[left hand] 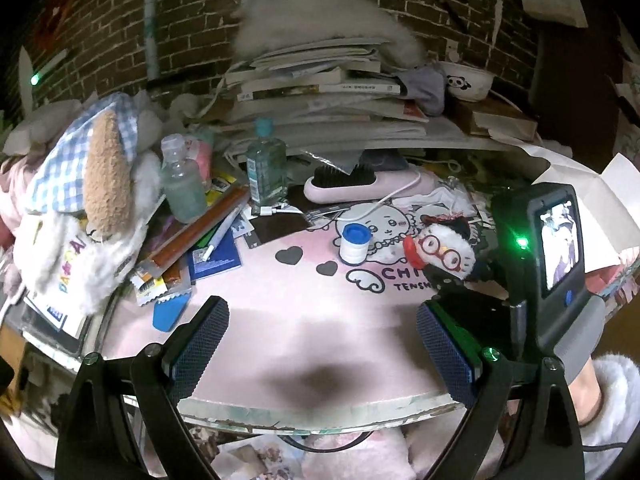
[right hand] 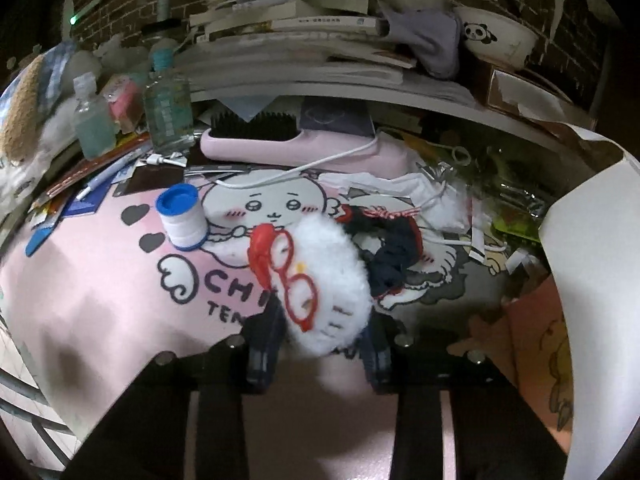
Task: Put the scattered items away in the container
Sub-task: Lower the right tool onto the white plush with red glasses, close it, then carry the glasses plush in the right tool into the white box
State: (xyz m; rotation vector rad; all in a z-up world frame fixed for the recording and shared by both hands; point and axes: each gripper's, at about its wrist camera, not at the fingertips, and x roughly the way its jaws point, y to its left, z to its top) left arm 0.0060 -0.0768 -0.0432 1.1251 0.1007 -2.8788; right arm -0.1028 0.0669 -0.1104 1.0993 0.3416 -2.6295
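- One soft toy, a white plush cat with red glasses [right hand: 320, 280], lies on the pink cartoon mat [right hand: 100, 280] near the desk's front, just beside a blue-capped white tape roll [right hand: 182, 216].
- The right gripper [right hand: 320, 340] has its jaws drawn in on the plush's lower end, the fluff bulging between the pads, so it looks gripped.
- The left gripper [left hand: 320, 344] stands wide and empty above bare mat, well apart from the toy.
- Judged from its pile, the plush should be light and squashy, unlikely to slip but apt to sag or swing when lifted.
- Its stiff red glasses and the dark ribbon [right hand: 392, 256] behind it look snag-prone, so a hold on the stuffed body seems safest.
- No clear container can be told apart in either view; a white paper edge [right hand: 592, 240] curls up at the right.
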